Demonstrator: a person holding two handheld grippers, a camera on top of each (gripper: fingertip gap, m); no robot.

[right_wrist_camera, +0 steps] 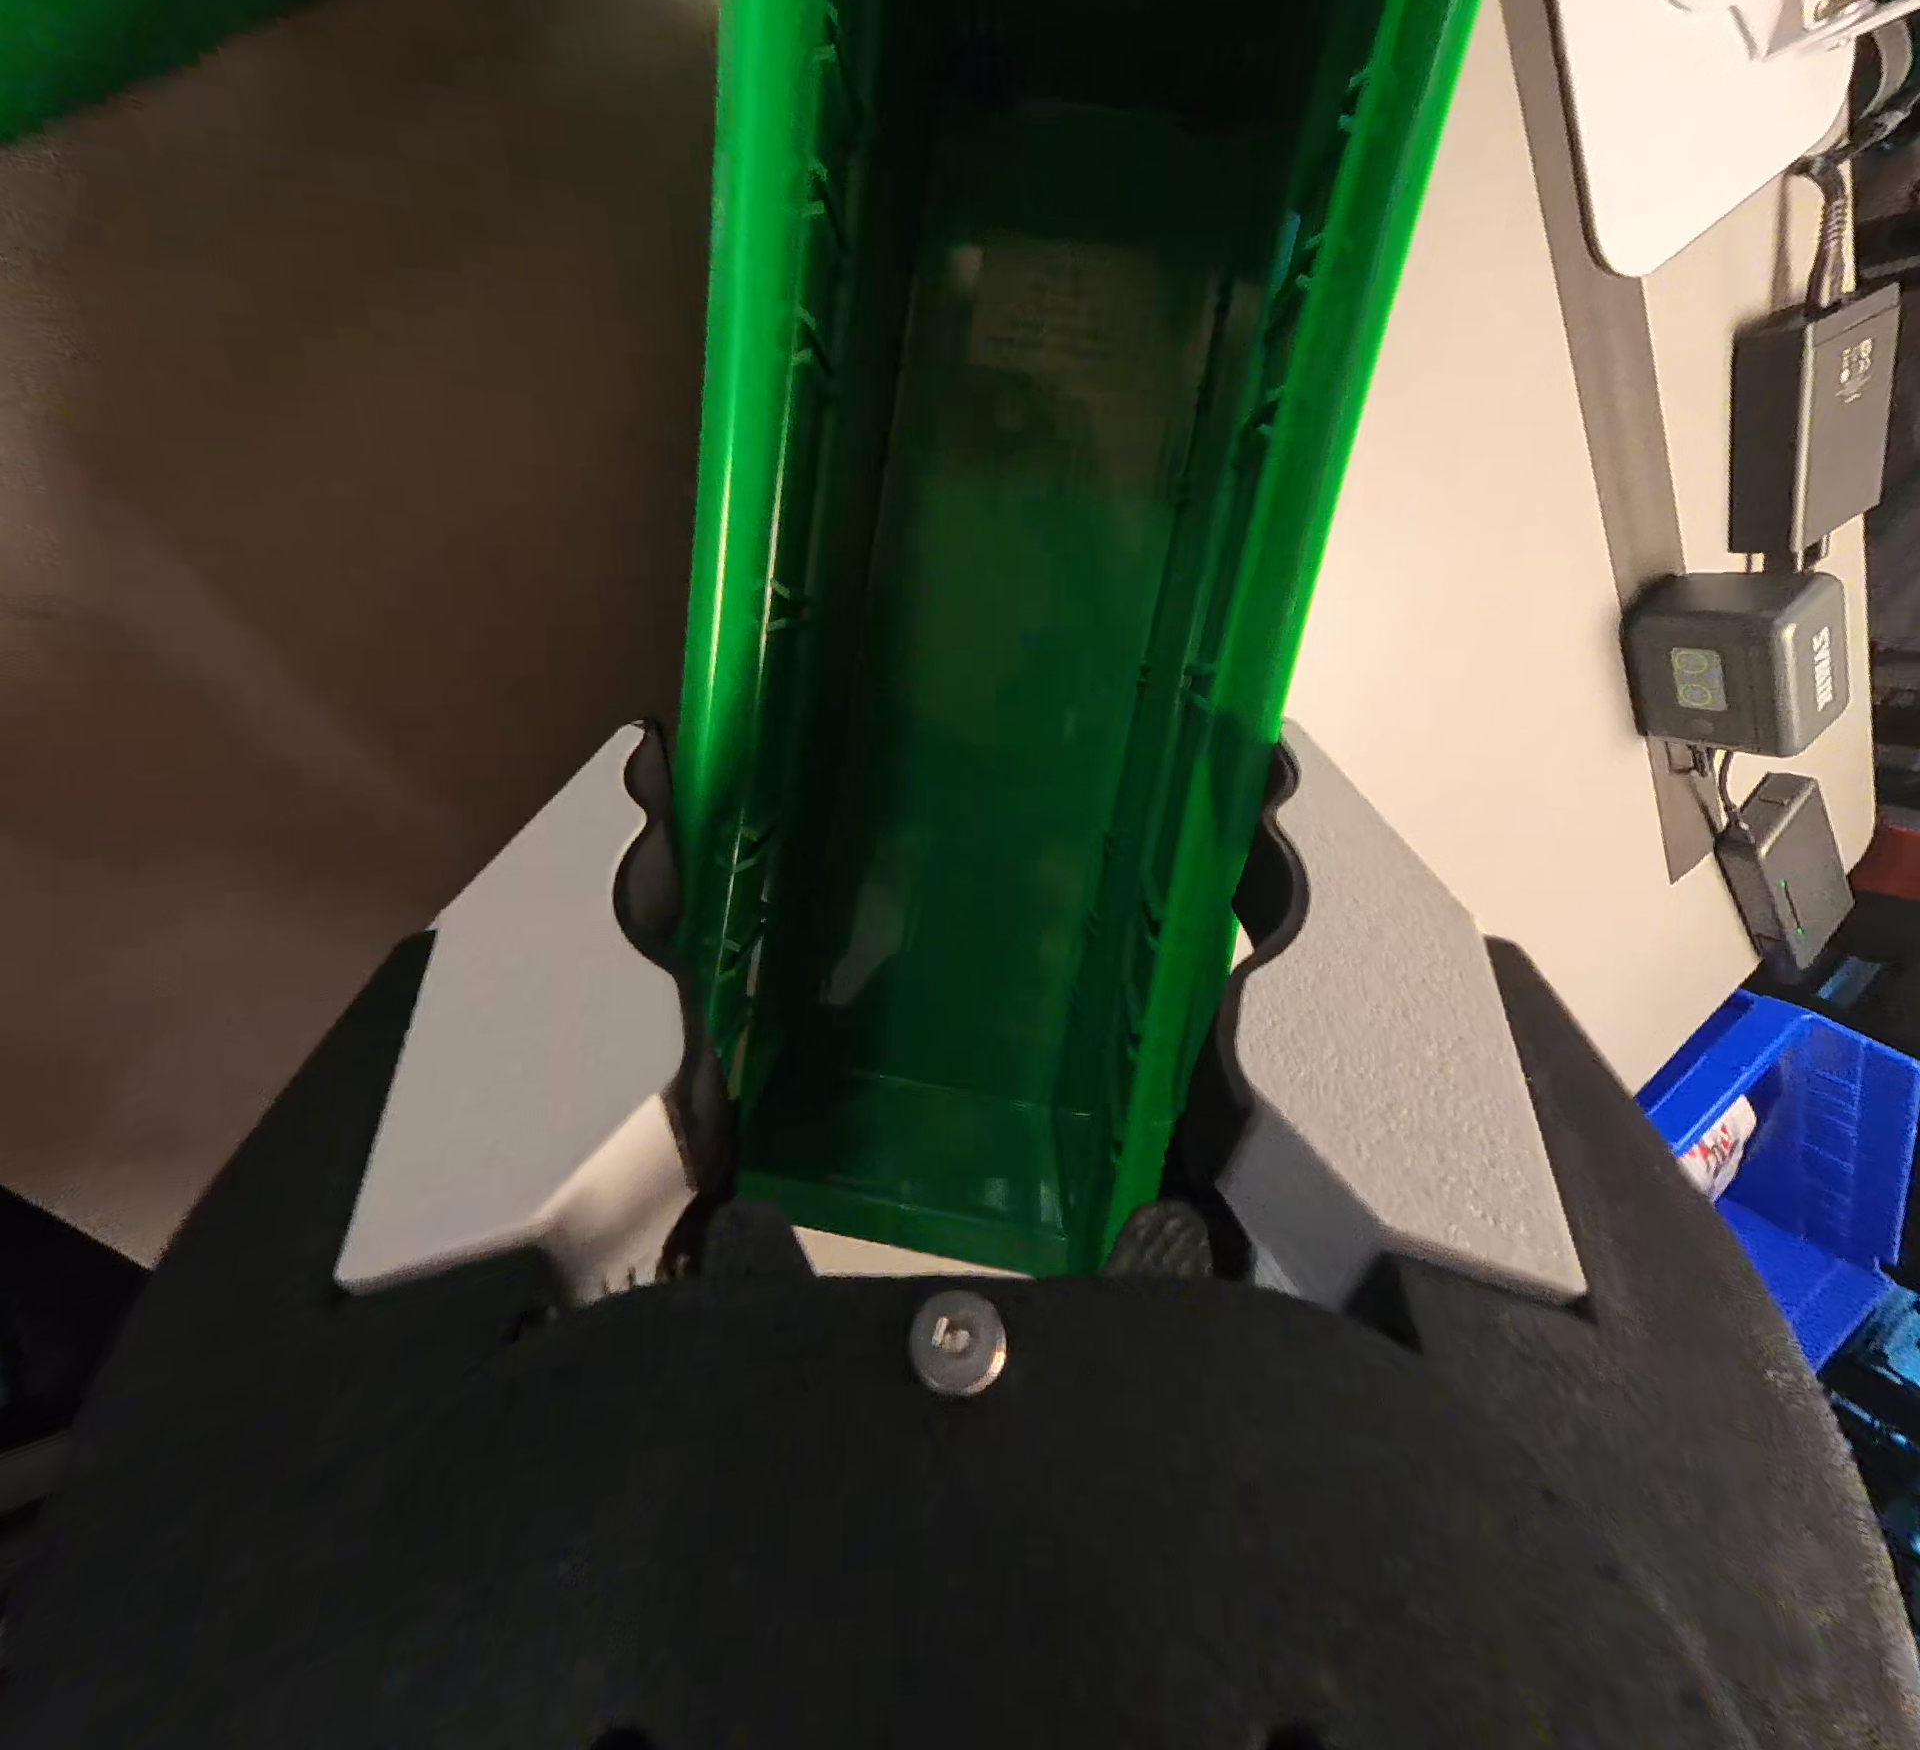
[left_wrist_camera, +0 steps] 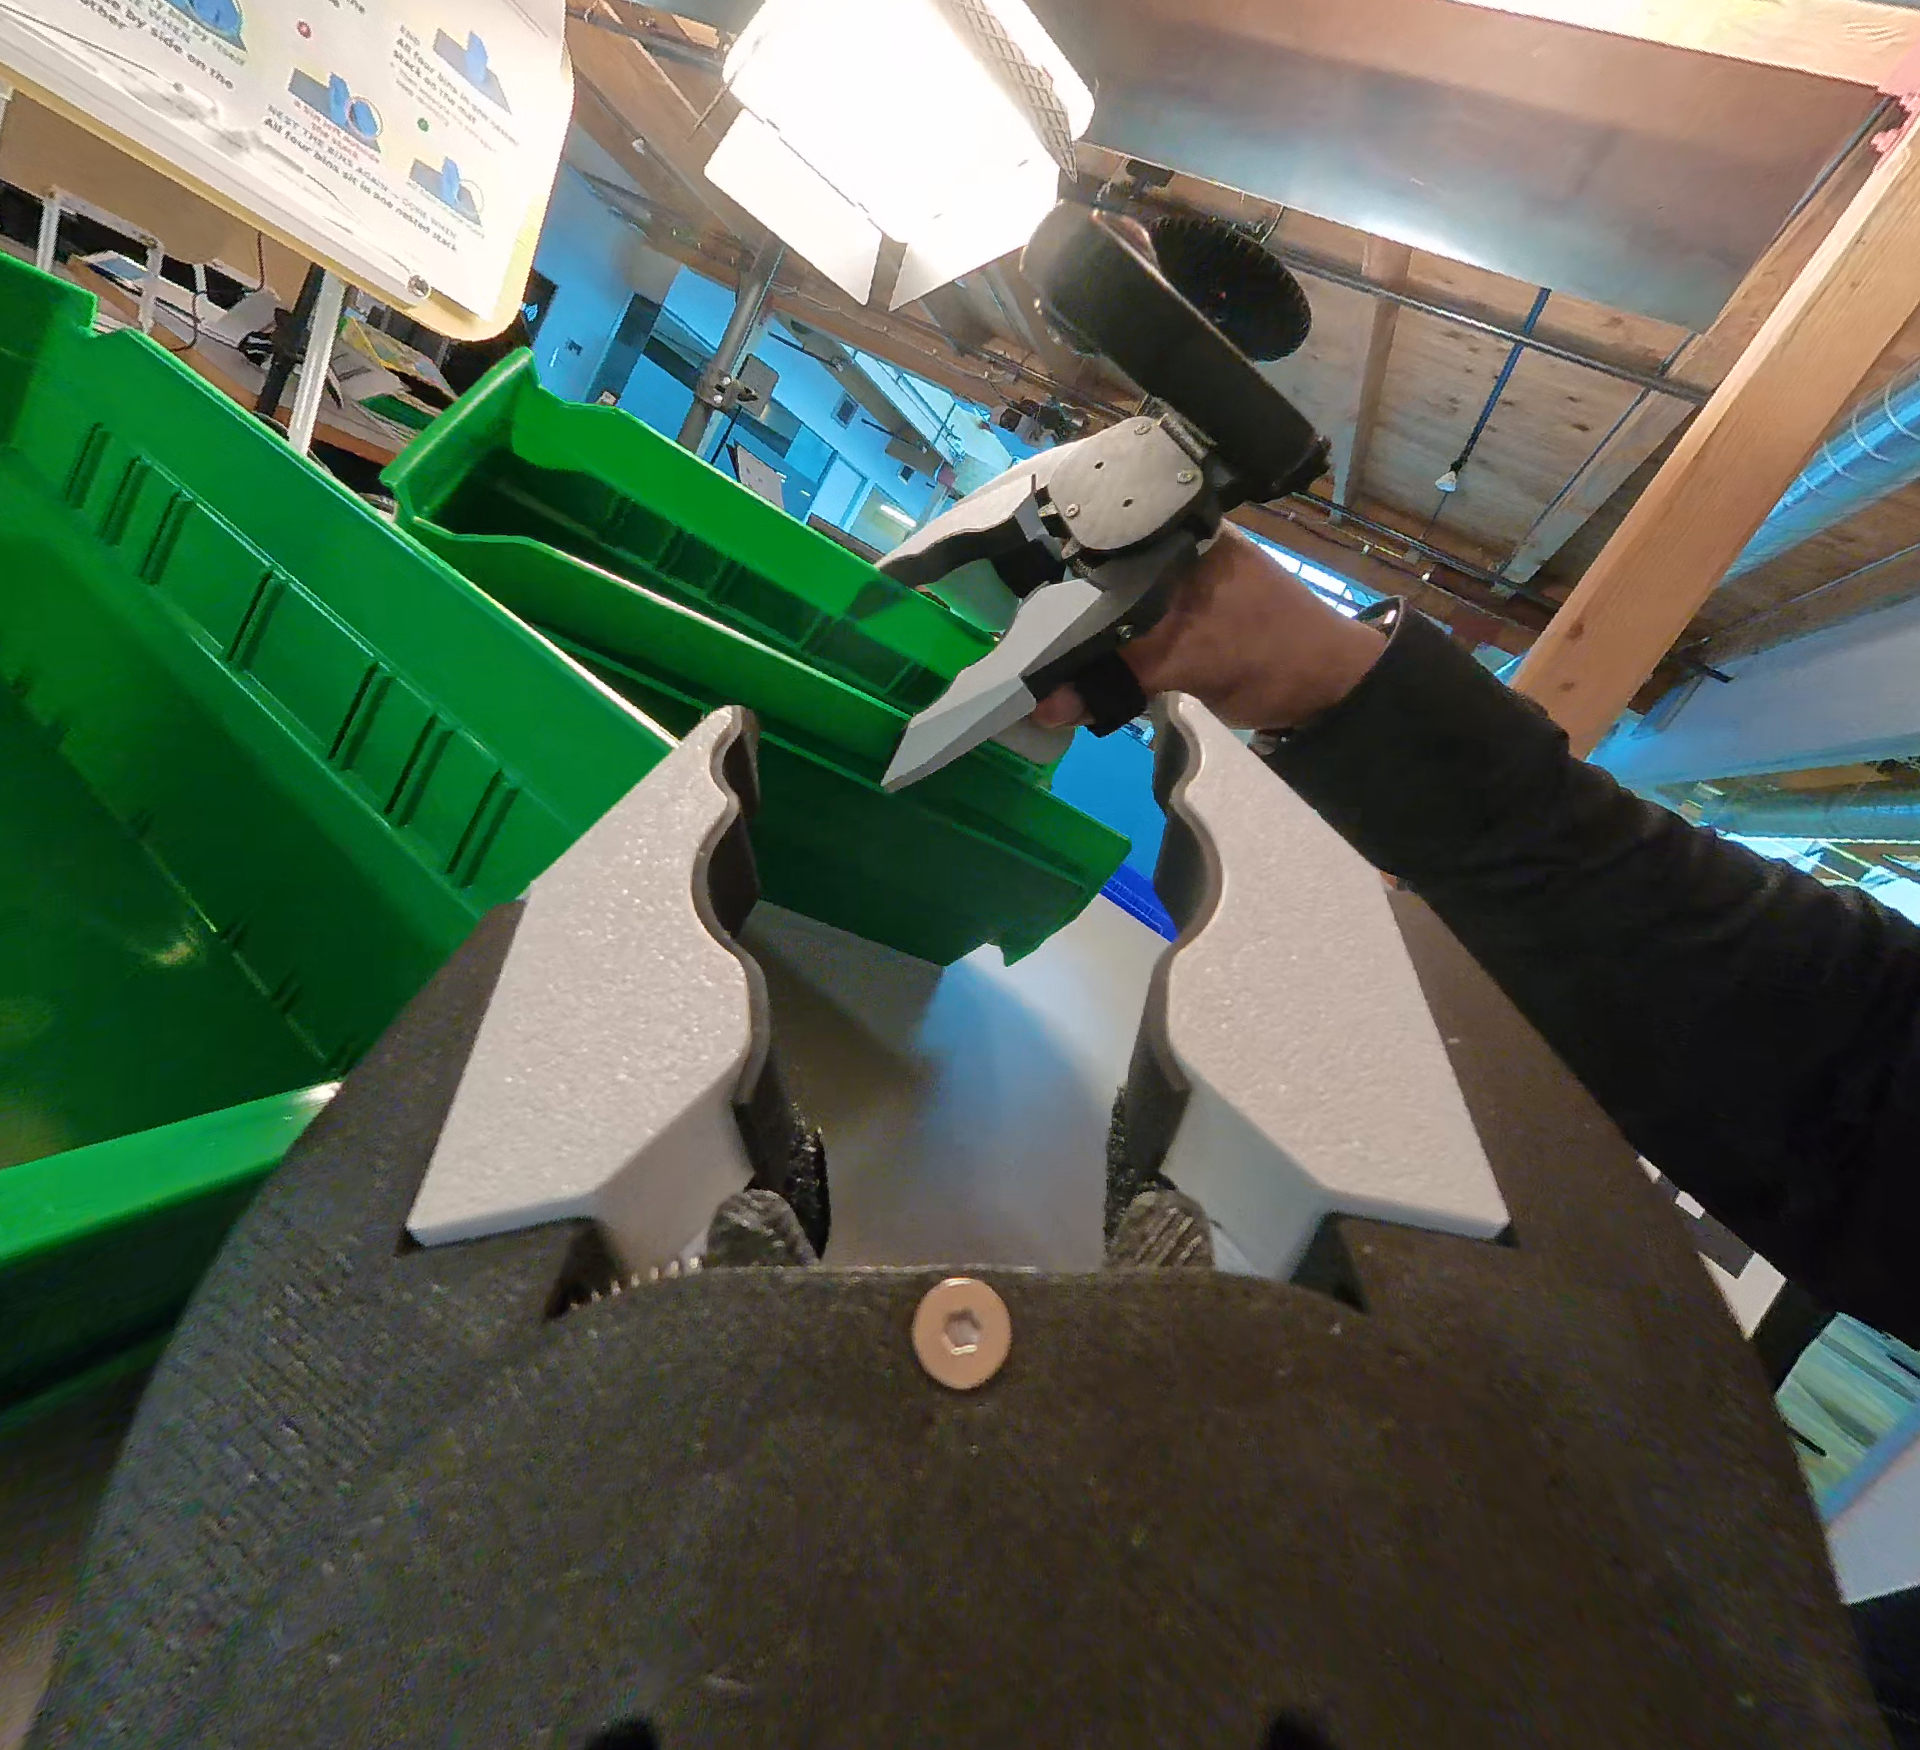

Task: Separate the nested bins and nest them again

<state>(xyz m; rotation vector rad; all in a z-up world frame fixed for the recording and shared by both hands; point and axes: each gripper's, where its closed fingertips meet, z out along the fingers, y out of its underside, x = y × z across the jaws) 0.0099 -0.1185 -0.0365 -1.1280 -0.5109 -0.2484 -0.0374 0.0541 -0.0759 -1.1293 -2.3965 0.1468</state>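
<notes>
Up at about 1 o'clock in the left wrist view, a hand (left_wrist_camera: 1247, 635) in a dark sleeve (left_wrist_camera: 1621, 879) grips the right gripper (left_wrist_camera: 914, 661), which is tipped down toward 8 o'clock. Its jaws straddle the near end of a narrow green bin (left_wrist_camera: 665, 505), and the right wrist view shows both dark pads (right_wrist_camera: 649, 869) sitting right against the bin's outer walls, so it's pinching that bin across its width. The bin runs straight off toward 12 o'clock in that view, open side facing the camera. The left gripper (left_wrist_camera: 956, 827) hangs low with jaws spread wide and nothing in between, just bare table (left_wrist_camera: 935, 1108).

Count: three green bins that I can make out in the left wrist view. The held one, another green bin (left_wrist_camera: 935, 848) right under it, and a big bin (left_wrist_camera: 239, 765) at 9 o'clock. Whether the lower two touch, can't tell.

Other stuff: an instruction board (left_wrist_camera: 281, 38) at 11 o'clock, a bright lamp (left_wrist_camera: 894, 69) at 12, wooden beams (left_wrist_camera: 1714, 495) at 2. In the right wrist view there's a blue bin (right_wrist_camera: 1808, 1150) at 4 o'clock and chargers (right_wrist_camera: 1735, 661) at 3.
</notes>
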